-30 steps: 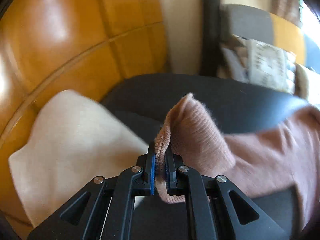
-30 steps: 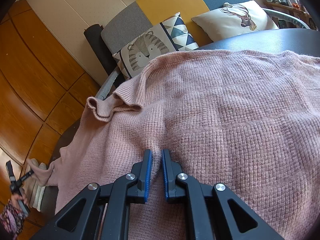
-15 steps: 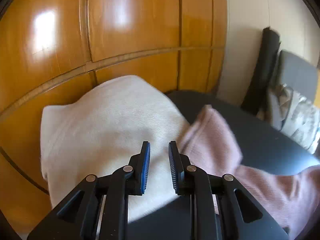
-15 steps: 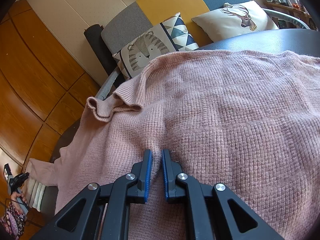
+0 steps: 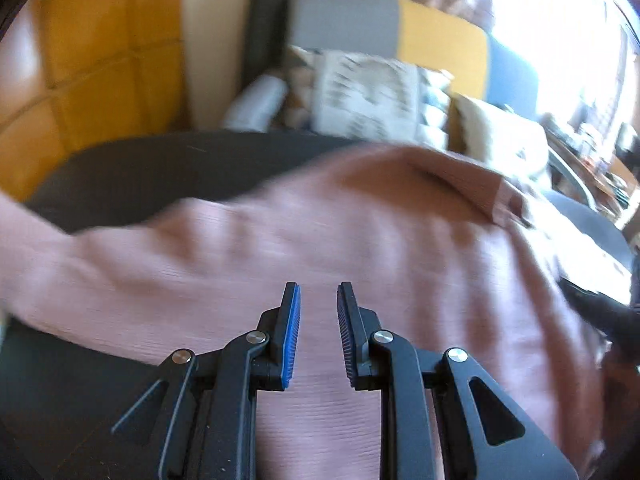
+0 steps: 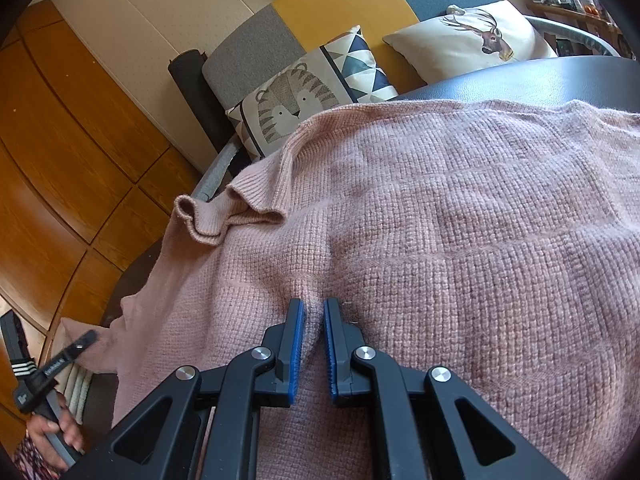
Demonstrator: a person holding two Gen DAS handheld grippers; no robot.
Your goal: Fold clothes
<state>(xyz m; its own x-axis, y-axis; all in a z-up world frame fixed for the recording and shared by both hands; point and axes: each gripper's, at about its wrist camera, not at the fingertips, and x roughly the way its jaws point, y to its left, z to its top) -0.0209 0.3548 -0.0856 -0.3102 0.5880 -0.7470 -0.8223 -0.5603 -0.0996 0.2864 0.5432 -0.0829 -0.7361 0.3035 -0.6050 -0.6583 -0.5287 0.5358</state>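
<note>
A pink knit sweater [image 6: 460,220] lies spread over the dark round table [image 6: 560,80]. Its collar is rumpled at the left, and one sleeve [image 6: 132,320] trails toward the lower left. My right gripper [image 6: 314,306] is shut on a small ridge of the sweater's knit, which bunches between the blue pads. In the blurred left wrist view, my left gripper [image 5: 319,292] is open above the sweater [image 5: 360,220], with nothing between its pads. A person's hand [image 6: 52,428] holds that left gripper at the table's left end.
A folded cream garment [image 6: 76,390] lies by the sleeve end. Behind the table stands a sofa with a tiger cushion [image 6: 288,104] and a deer cushion [image 6: 480,36]. A dark rolled mat [image 6: 192,92] and wooden cabinet doors [image 6: 60,160] are at the left.
My left gripper let go of the sleeve cuff and opened. It then swung right, from the cream garment to above the sweater's body. The right gripper has not moved.
</note>
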